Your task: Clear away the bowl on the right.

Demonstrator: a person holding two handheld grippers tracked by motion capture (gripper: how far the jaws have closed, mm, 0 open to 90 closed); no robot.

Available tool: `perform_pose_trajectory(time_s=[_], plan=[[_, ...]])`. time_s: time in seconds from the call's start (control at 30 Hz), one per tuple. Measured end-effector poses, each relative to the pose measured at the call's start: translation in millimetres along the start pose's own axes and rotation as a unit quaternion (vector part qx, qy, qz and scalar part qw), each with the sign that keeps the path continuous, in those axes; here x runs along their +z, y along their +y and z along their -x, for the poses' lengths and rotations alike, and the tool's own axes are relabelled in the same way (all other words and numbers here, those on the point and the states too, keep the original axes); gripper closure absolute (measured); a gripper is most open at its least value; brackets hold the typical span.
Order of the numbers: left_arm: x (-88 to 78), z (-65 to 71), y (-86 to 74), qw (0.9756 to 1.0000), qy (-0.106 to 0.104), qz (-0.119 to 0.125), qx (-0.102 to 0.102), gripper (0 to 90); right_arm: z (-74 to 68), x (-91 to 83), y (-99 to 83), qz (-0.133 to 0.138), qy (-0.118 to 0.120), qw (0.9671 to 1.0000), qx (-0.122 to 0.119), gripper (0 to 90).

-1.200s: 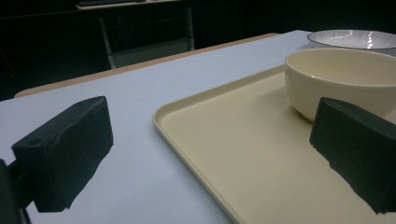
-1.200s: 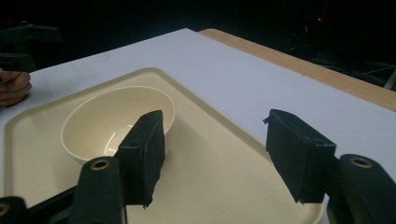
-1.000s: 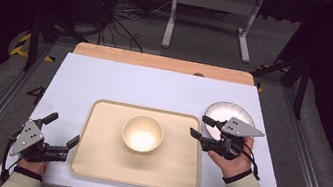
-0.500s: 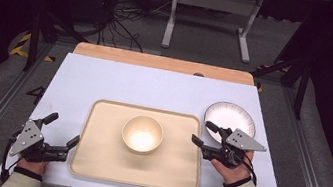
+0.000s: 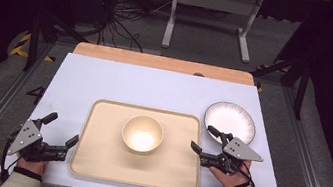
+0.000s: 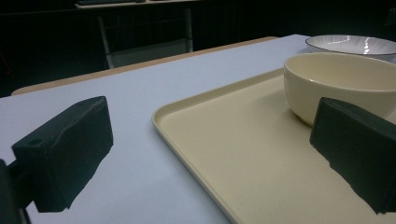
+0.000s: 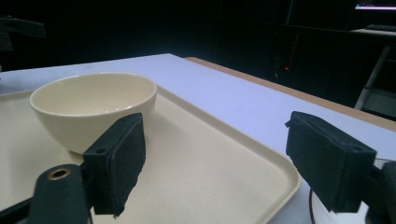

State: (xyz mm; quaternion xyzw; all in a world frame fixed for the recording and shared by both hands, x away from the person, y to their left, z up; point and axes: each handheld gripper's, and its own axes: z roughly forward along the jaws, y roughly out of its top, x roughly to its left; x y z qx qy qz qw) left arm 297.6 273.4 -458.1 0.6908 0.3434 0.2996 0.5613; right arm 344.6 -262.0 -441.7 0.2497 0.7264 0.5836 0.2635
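A cream tray (image 5: 92, 163) lies on the pale table (image 5: 105, 84), toward the person's edge, and serves as the reference for everything else. A cream bowl (image 5: 142, 134) stands upright on the tray, a little beyond its centre. A white plate with a dark streaked rim (image 5: 230, 121) sits on the table just off the tray's far right corner, apart from it.

The left gripper (image 5: 63, 134) rests at the tray's near left corner, its jaws spread wide and holding nothing; in the left gripper view one jaw is over the table and the other over the tray. The right gripper (image 5: 204, 138) is at the tray's right edge, jaws likewise spread and empty, straddling that edge, with the plate just behind it.
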Motion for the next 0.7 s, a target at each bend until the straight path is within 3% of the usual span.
perform_pose_trajectory(time_s=[0.2, 0.43, 0.7], plan=[[-0.7, -1.4, 0.2, 1.0, -0.003, 0.0, -0.009, 0.2, -1.7, -0.5, -6.0, -0.006, 0.003, 0.9999, 0.01, 17.7], [0.1, -1.8, 0.2, 0.9999, -0.005, 0.001, -0.009, 0.2, -0.7, 0.0, -15.0, -0.027, 0.008, 0.9994, 0.022, 17.7], [-0.5, -1.8, 0.2, 1.0, -0.005, 0.0, -0.008, 0.2, -0.5, 1.5, -15.7, -0.03, 0.011, 0.9991, 0.027, 18.3]])
